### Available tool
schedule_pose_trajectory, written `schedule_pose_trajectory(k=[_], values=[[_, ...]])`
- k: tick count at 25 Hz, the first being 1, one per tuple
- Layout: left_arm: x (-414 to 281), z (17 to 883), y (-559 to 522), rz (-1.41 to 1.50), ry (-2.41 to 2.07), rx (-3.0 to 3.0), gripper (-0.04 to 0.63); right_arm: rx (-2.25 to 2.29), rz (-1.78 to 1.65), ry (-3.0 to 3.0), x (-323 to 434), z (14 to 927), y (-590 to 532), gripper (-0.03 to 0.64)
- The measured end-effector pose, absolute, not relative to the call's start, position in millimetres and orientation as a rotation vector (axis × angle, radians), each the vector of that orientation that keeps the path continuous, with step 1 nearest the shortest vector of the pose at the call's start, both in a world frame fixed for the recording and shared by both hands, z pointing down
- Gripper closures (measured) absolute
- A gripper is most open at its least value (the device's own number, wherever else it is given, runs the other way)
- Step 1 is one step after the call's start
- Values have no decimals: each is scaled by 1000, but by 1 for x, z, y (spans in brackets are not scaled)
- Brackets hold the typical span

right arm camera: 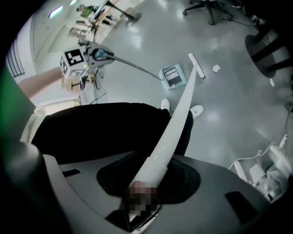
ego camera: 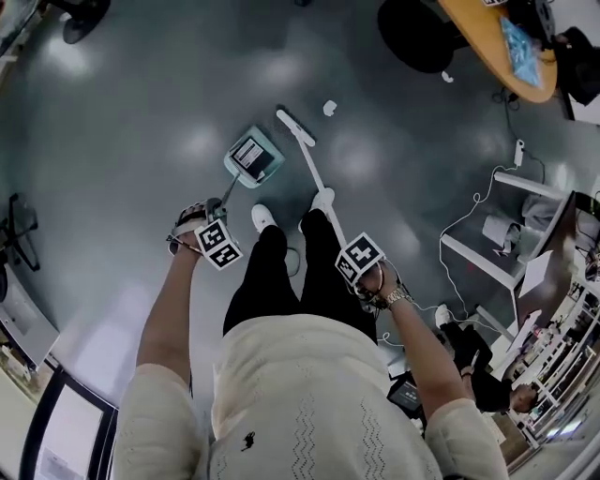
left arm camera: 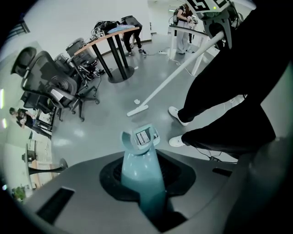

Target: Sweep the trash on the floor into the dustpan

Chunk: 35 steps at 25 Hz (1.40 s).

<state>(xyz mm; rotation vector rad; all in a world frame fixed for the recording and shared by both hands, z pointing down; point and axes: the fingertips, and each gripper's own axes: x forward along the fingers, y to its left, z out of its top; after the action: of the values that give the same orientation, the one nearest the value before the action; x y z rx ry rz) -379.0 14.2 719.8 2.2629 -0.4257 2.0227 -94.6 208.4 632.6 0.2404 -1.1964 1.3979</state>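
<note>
Left tool [left arm camera: 149,194] clamps glossy teal dustpan [left arm camera: 142,157]; right tool [right arm camera: 143,197], slim broom [right arm camera: 179,122].

Head view downward; dustpan [ego camera: 253,156] in all views

Cream top [ego camera: 309,394], black trousers [ego camera: 281,281], white shoes [ego camera: 263,217]

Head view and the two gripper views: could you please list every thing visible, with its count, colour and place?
dustpan: one, teal, on the floor ahead of the person
broom: one, white, head on the floor right of the dustpan
trash piece: one, white, just beyond the broom head
table: one, orange top, far right
office chairs: several, black, left of the table
shoes: two, white
left gripper: jaws shut on the dustpan handle
right gripper: jaws shut on the broom handle
</note>
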Motion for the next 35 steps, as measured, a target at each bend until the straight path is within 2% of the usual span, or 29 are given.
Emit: schedule_pose_trajectory(k=[9,17,22,27,35], values=[[-292,698,-67,1975,-393,2307,503,399,1772,-1166,1,647,165,472],[-234,700,-166,2100,-221,2379,503,503,1856,-1173,64,652,92,471],[-208,708,-228,2147,-40,2475,503,537,1945,-1099,49,655,47,471],[-183,705,-282,2204,247,2614,503,580,2082,-1056,-9,654,16,471],[-207,716,-342,2236,633,2559,503,624,2176,-1053,-76,656,-13,471]])
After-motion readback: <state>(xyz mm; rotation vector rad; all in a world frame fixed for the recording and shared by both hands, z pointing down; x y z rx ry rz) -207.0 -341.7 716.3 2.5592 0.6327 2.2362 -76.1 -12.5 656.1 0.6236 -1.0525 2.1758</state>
